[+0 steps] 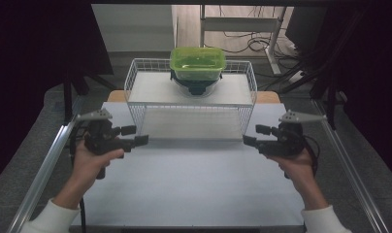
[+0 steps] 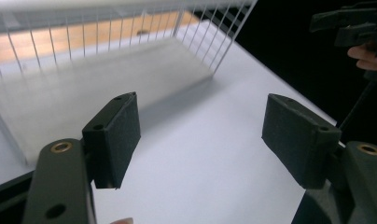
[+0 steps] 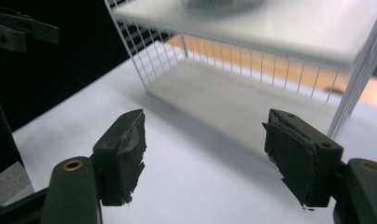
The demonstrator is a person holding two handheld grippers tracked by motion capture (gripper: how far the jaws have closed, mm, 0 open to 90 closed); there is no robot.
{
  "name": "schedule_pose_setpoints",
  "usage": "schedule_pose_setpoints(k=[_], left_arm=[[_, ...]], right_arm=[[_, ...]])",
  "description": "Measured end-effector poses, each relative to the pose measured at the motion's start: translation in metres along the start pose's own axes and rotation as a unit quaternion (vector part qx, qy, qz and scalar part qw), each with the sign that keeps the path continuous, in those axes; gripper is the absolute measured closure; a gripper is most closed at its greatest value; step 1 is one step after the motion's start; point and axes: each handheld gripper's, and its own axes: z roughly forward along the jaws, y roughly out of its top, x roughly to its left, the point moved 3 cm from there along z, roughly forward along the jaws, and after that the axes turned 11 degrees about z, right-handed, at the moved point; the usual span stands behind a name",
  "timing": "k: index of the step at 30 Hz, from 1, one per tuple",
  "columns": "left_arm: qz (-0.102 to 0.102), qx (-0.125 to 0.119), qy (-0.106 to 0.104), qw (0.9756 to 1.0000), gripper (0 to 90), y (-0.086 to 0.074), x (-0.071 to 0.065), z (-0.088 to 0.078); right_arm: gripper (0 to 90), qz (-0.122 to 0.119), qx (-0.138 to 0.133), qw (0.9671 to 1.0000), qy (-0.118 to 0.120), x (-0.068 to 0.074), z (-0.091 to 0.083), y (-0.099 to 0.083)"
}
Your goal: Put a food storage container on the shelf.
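A green translucent container (image 1: 197, 63) rests on a dark object (image 1: 196, 87) on top of a white wire rack (image 1: 150, 90) at the far middle of the table. My left gripper (image 1: 136, 135) hovers over the white table's left side, pointing inward toward the rack's lower left corner, jaws open and empty. My right gripper (image 1: 254, 134) mirrors it on the right, open and empty. In the left gripper view, the left gripper (image 2: 200, 135) has bare table between its pads, with the rack (image 2: 107, 65) beyond. In the right gripper view, the right gripper (image 3: 205, 149) faces the rack's lower shelf (image 3: 233, 93).
The white table top (image 1: 194, 179) stretches between both hands. Metal rails run along its left (image 1: 43, 165) and right (image 1: 354, 170) sides. Dark curtains hang on either side, and cables lie on the floor (image 1: 252, 43) behind the rack.
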Motion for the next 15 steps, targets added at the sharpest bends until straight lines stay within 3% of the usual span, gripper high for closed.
schedule_pose_setpoints(k=[4,8,15], left_arm=[[0.002,0.021,0.004,0.9998,27.9,-0.037,-0.005,0.007],[-0.012,0.035,0.000,0.9993,28.1,-0.067,-0.007,0.015],[-0.012,0.095,0.007,0.9954,28.1,-0.107,-0.007,0.036]], right_arm=[[28.8,0.005,0.021,0.9998,-0.001,-0.004,0.009,-0.035],[28.8,0.011,0.048,0.9987,-0.012,-0.009,0.021,-0.062],[28.8,0.006,0.064,0.9977,-0.023,-0.014,0.030,-0.089]])
